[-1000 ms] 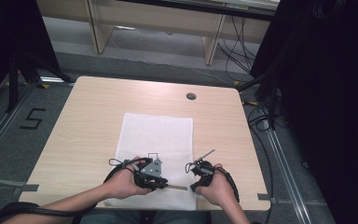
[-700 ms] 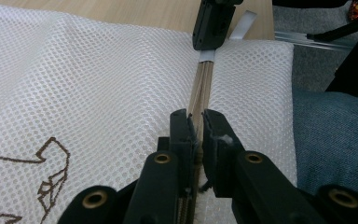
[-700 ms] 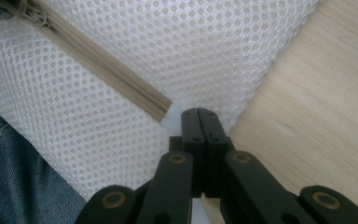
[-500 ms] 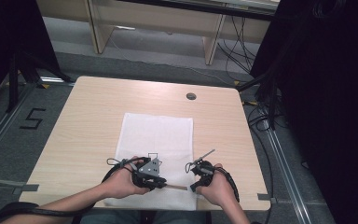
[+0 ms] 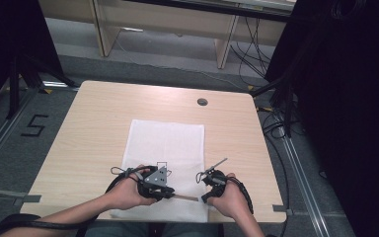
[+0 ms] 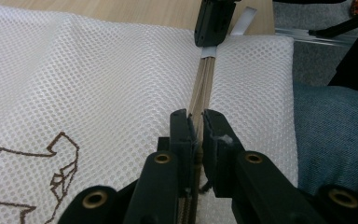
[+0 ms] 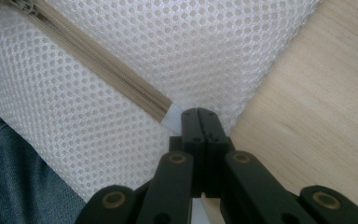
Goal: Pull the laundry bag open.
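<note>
Nearest the table edge, two forearms are seen entering from the bottom of the high view, angled inward toward each other. The left hand (image 5: 128,193) is wrapped around the left gripper (image 5: 170,193), which is held low and pointed toward the person's right, with its grey three-cornered plate on top. The right hand (image 5: 229,197) is closed around the right gripper (image 5: 203,198), pointed toward the left; the two grippers are seen facing each other along the near edge of the bag.

One white mesh bag (image 5: 165,163) is laid flat on the tabletop (image 5: 89,128), its near edge reaching the person's side of the table. One beige zipper (image 6: 204,86) is run along that near edge. In the left gripper view the left jaws are brought narrow and pressed on the zipper tape, which passes between them. In the right gripper view the right jaws are closed tight, tip to tip, on the white fabric tab (image 7: 172,117) at the zipper's end, at the corner of the bag where the mesh meets bare wood. A short stretch of zipper is seen drawn straight between the two grippers.

A brown outline print (image 6: 32,168) is noted on the mesh beside the left jaws. Blue denim (image 6: 331,135) is seen just past the bag's near edge.

Farther off, one round cable hole (image 5: 202,102) is set in the tabletop toward its far edge. Beyond the table, a "5" (image 5: 33,127) is marked on the grey floor at the left.
</note>
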Motion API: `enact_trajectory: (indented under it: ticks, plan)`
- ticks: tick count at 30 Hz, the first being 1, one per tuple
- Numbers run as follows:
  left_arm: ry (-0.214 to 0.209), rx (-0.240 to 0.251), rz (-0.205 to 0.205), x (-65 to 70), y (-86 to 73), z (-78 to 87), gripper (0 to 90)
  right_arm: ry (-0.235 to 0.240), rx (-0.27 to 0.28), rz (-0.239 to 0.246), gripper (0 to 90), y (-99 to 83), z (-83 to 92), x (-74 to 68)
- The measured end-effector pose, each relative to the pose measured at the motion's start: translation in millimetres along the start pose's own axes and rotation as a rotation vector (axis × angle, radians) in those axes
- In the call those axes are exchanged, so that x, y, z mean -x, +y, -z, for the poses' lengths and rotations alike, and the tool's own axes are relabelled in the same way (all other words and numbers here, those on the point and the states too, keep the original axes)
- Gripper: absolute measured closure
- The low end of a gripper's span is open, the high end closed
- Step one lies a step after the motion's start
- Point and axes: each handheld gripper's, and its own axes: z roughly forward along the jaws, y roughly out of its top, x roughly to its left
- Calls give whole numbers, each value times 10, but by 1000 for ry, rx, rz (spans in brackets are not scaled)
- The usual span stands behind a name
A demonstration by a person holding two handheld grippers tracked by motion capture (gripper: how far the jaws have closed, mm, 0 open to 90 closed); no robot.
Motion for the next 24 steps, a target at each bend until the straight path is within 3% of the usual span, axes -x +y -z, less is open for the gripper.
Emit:
enact_trajectory:
  ticks: [12,14,15,24]
  plan:
    - [-3,-4,-4,-20,-16,41,825,-10,0,11,900,2,-1,-10]
    - [-7,4,10,-15,-20,45,825,-10,1,13,900,1,-1,-9]
    - [-1,-5,-5,-15,-21,50,824,-9,-2,9,900,1,1,-14]
    - [-6,7,14,-16,-37,58,824,-24,-4,3,900,-1,-8,-24]
